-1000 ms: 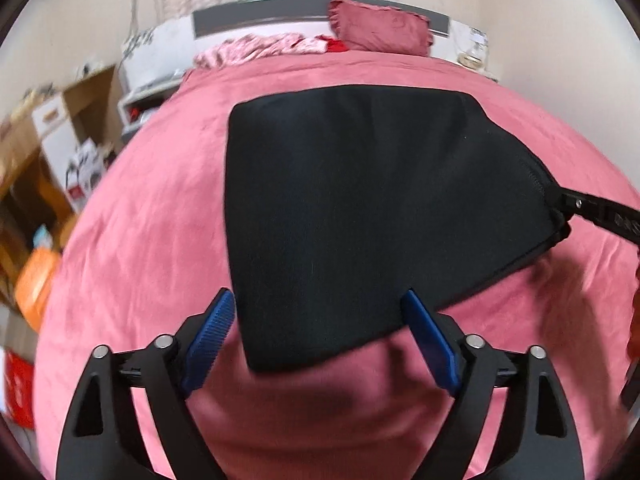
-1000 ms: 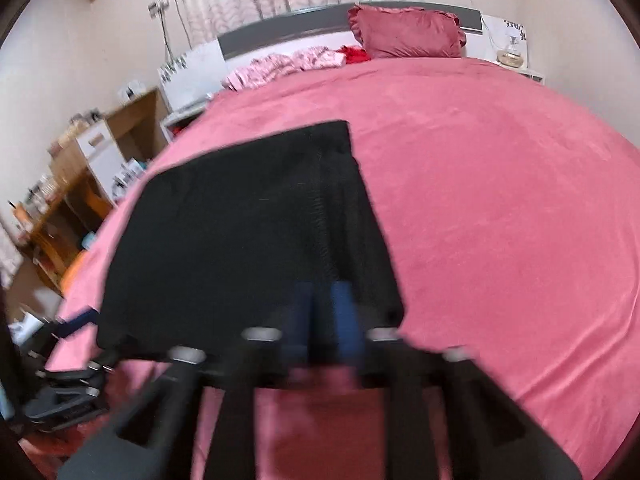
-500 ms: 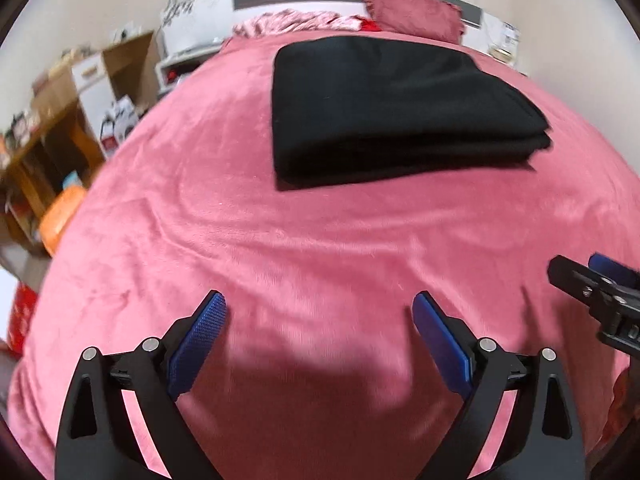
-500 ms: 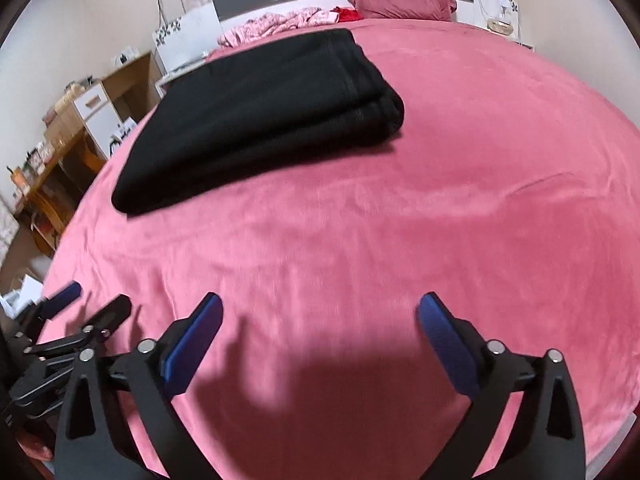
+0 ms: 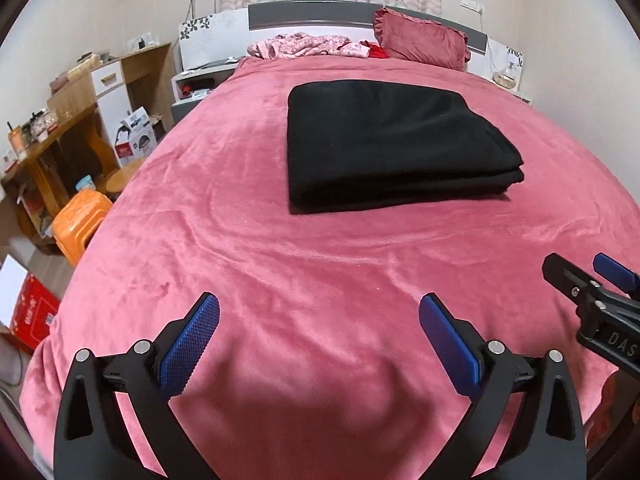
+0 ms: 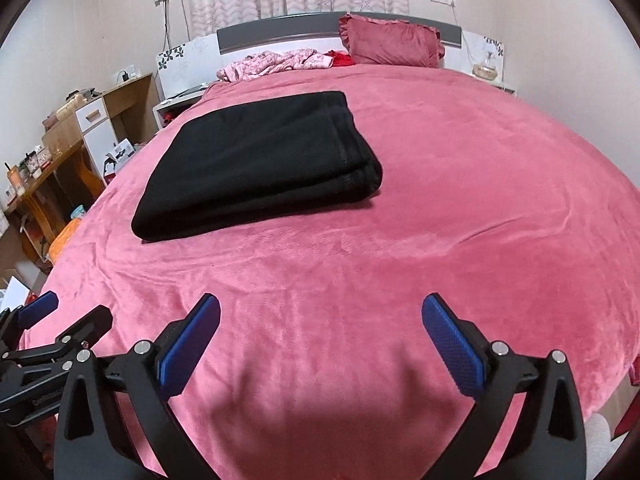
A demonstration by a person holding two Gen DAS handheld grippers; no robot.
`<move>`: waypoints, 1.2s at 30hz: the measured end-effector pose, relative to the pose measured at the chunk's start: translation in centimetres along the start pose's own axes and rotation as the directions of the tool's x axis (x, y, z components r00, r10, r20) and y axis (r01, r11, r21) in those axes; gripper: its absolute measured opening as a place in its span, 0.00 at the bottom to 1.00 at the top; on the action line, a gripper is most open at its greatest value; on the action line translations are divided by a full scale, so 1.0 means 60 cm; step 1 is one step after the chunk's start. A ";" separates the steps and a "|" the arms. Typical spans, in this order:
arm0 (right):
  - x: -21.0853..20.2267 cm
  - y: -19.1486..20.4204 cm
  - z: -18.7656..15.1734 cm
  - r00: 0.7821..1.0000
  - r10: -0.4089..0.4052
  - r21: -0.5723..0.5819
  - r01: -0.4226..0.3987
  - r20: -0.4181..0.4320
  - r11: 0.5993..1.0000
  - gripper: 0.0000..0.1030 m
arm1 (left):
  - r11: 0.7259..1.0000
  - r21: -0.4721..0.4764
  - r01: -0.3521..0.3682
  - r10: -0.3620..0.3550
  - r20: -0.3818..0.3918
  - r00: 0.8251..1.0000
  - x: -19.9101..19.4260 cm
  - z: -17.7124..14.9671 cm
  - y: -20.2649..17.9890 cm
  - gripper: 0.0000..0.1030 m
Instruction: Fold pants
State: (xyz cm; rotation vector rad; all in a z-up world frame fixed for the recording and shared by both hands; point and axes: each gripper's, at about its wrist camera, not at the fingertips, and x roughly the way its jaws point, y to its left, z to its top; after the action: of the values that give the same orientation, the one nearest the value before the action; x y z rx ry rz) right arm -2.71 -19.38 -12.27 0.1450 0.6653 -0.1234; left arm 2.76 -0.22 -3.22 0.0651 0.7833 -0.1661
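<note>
The black pants (image 5: 392,144) lie folded into a thick rectangle on the pink bedspread (image 5: 240,248), nearer the headboard. In the right wrist view the pants (image 6: 256,164) sit left of centre with stacked layers along the near edge. My left gripper (image 5: 319,302) hovers over bare bedspread well short of the pants, its jaws still opening with nothing between them. My right gripper (image 6: 322,301) stands wide open over the bedspread (image 6: 460,208), also holding nothing. Each gripper shows at the edge of the other's view: the right gripper (image 5: 578,264), the left gripper (image 6: 76,306).
A dark pink pillow (image 5: 420,42) and crumpled pink clothes (image 5: 308,46) lie at the headboard. A wooden desk (image 5: 60,128), an orange stool (image 5: 78,220) and boxes stand beside the bed on the left. A nightstand with a glass object (image 6: 486,70) is at the back right.
Both grippers let go of the pants and drew back toward the foot of the bed. The right jaws went from nearly shut on the fabric to wide open. The pants now rest folded.
</note>
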 end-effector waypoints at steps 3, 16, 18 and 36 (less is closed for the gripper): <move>-0.010 0.001 0.006 0.999 -0.011 0.002 0.011 0.030 1.000 0.98 | 1.000 -0.011 -0.020 0.020 -0.005 1.000 -0.006 0.002 0.000 0.96; -0.046 0.009 0.015 0.993 -0.020 -0.020 0.022 0.120 1.000 0.98 | 0.997 -0.034 -0.069 0.072 0.073 0.995 -0.055 0.003 0.002 0.96; -0.048 0.013 0.015 0.992 -0.021 -0.032 0.025 0.124 0.999 0.98 | 0.998 -0.034 -0.061 0.063 0.067 0.996 -0.057 0.004 0.002 0.96; -0.050 0.019 0.016 0.992 -0.017 -0.041 0.023 0.129 0.999 0.98 | 0.998 -0.037 -0.051 0.053 0.065 0.997 -0.065 0.006 0.008 0.96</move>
State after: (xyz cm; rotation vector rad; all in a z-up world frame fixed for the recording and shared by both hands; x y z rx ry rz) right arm -4.29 -18.23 -9.58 0.0887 0.5407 -0.1368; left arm 0.37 0.67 -0.23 0.0465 0.7183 -0.1049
